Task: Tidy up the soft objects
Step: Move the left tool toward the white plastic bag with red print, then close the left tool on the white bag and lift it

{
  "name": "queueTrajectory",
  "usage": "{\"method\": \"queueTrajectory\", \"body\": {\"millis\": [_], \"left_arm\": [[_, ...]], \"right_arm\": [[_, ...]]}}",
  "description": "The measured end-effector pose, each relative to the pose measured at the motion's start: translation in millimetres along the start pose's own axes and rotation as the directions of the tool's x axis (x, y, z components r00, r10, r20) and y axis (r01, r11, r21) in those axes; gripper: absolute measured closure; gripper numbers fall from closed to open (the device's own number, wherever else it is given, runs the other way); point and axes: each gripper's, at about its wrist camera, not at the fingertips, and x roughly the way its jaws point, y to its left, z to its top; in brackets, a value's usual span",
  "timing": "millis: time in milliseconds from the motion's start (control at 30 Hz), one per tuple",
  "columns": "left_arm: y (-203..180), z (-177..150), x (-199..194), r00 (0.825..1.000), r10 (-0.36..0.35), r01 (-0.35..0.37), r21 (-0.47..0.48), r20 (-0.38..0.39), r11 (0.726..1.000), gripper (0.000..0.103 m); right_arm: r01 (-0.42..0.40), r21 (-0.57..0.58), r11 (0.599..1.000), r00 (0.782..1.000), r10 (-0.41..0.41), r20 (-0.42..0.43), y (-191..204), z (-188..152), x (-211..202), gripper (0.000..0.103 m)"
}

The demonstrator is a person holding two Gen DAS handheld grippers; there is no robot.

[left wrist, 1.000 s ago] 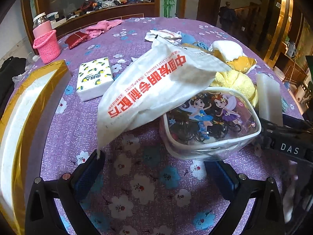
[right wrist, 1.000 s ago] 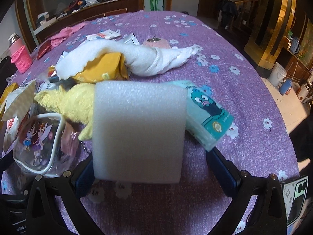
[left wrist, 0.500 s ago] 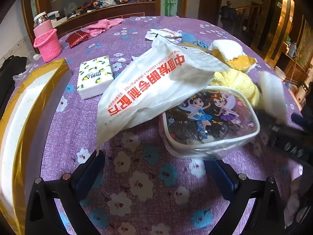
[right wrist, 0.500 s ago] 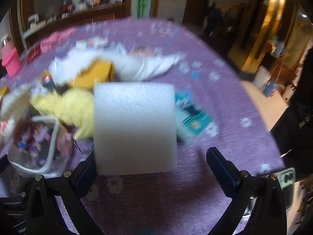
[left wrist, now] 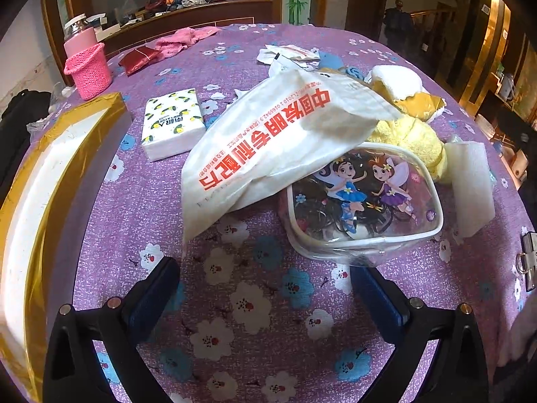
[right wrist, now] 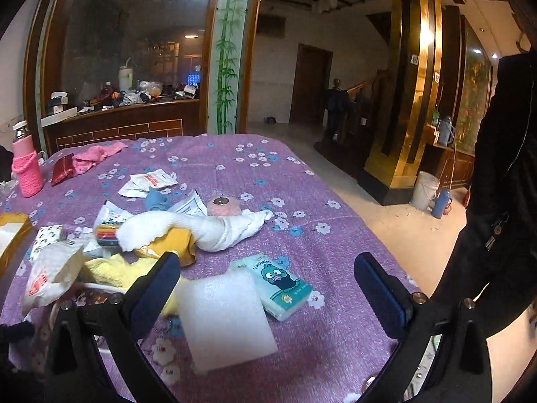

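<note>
A white foam block lies on the purple flowered tablecloth below my right gripper, which is open, empty and raised above it. The foam also shows at the right of the left wrist view. My left gripper is open and empty, low over the cloth, just short of a clear pouch printed with fairies. A white paper bag with red print leans on the pouch. A yellow plush and a white towel lie behind.
A gold-edged white box stands at the left. A lemon-print tissue pack, a teal tissue pack, a pink basket, a pink cloth and paper packets lie around. The table edge drops off at right.
My right gripper has let go of the foam block, which now lies flat on the cloth. The gripper has lifted and tilted upward. The left gripper has barely moved.
</note>
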Motion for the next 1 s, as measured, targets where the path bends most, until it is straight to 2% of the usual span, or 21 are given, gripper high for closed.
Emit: {"method": "queueTrajectory", "body": {"millis": [133,200,267,333,433,500,600,700,767,900,1000], "left_arm": [[-0.1,0.7,-0.2,1.000,-0.017,0.017,0.009,-0.008,1.000,0.001],[3.3,1.3,-5.2,0.997,-0.070,0.070,0.004,-0.019,0.998,0.005],[14.3,0.9,-21.4,0.988,-0.154,0.154,-0.037,0.019,0.987,0.005],[28.1,-0.4,-48.0,0.978,-0.175,0.180,-0.036,0.114,0.983,0.005],[52.2,-1.6,-76.9,0.964,-0.164,0.173,-0.028,0.209,0.984,0.004],[65.8,-1.6,-84.9,0.963,-0.141,0.151,-0.025,0.228,0.988,0.004],[77.2,3.1,-82.5,0.971,-0.090,0.094,-0.009,0.222,0.996,0.004],[71.0,11.4,-74.9,0.971,-0.107,0.099,0.049,0.212,0.994,0.004],[53.5,15.9,-70.8,0.970,-0.122,0.094,0.139,0.209,0.986,0.004],[21.2,36.8,-49.3,0.973,-0.131,0.064,0.322,0.189,0.944,0.004],[14.5,48.4,-36.0,0.974,-0.160,0.094,0.357,0.160,0.929,0.005]], "right_arm": [[-0.012,0.028,1.000,1.000,0.012,-0.023,-5.7,-8.5,13.3,0.000],[-0.039,0.043,0.998,0.999,0.040,-0.028,-9.8,-10.1,13.4,0.000],[-0.053,0.050,0.997,0.998,0.054,-0.022,-12.0,-11.5,11.6,0.000],[-0.070,0.049,0.996,0.996,0.072,-0.043,-10.1,-13.6,14.0,0.000],[-0.099,0.059,0.993,0.993,0.103,-0.061,-10.6,-14.1,16.6,0.000],[-0.119,0.070,0.990,0.990,0.123,-0.066,-11.2,-13.5,17.0,0.000],[-0.136,0.083,0.987,0.987,0.143,-0.077,-13.1,-14.2,18.4,0.000],[-0.147,0.099,0.984,0.984,0.155,-0.088,-15.9,-14.9,20.5,0.000],[-0.151,0.105,0.983,0.982,0.161,-0.098,-16.0,-15.7,22.1,0.000],[-0.150,0.113,0.982,0.980,0.162,-0.112,-16.4,-16.6,24.8,0.000],[-0.147,0.126,0.981,0.980,0.162,-0.116,-19.3,-15.8,26.9,0.000]]}}
